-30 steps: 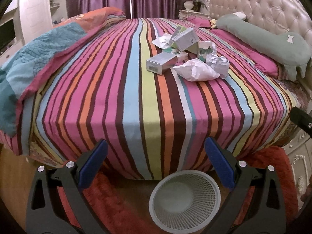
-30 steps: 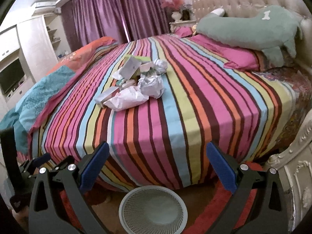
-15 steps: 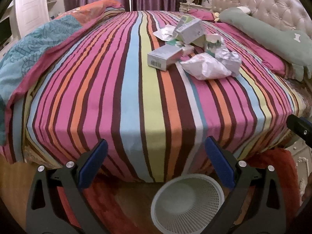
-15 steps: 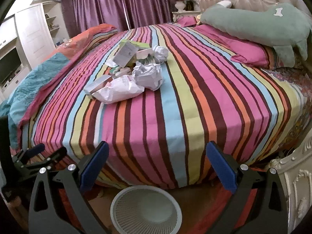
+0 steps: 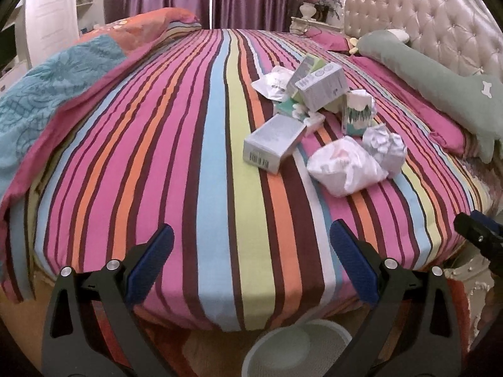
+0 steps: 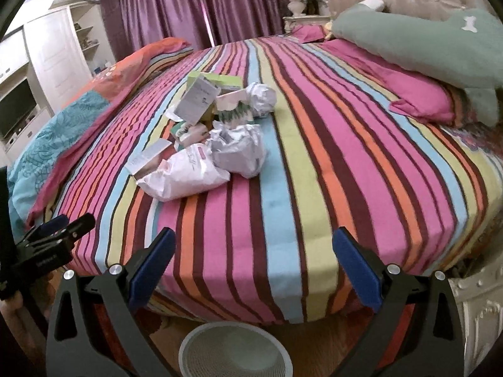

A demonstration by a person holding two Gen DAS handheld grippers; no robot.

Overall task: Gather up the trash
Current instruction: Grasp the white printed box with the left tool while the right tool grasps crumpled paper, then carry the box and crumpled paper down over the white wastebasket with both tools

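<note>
A pile of trash lies on the striped bed: a grey box with a barcode [image 5: 273, 143], a crumpled white bag [image 5: 345, 165], crumpled paper [image 5: 385, 146], a tilted grey-white box [image 5: 322, 86] and a small teal carton [image 5: 358, 111]. The pile also shows in the right wrist view, with the white bag [image 6: 185, 177] nearest. A white mesh wastebasket [image 6: 234, 350] stands on the floor at the bed's foot, also low in the left wrist view [image 5: 297, 350]. My left gripper [image 5: 251, 264] and right gripper [image 6: 254, 267] are both open and empty, over the bed's near edge, well short of the pile.
A long green pillow [image 5: 440, 84] and pink pillows lie by the tufted headboard [image 5: 440, 15]. A teal and orange quilt [image 5: 47, 91] is bunched along the bed's left side. A red rug [image 5: 110, 330] covers the floor. A white carved bed frame [image 6: 481, 311] stands at right.
Both grippers have moved forward and up toward the bed. The trash pile looks larger and nearer. The wastebasket has slid lower in both views. Both stay open.
</note>
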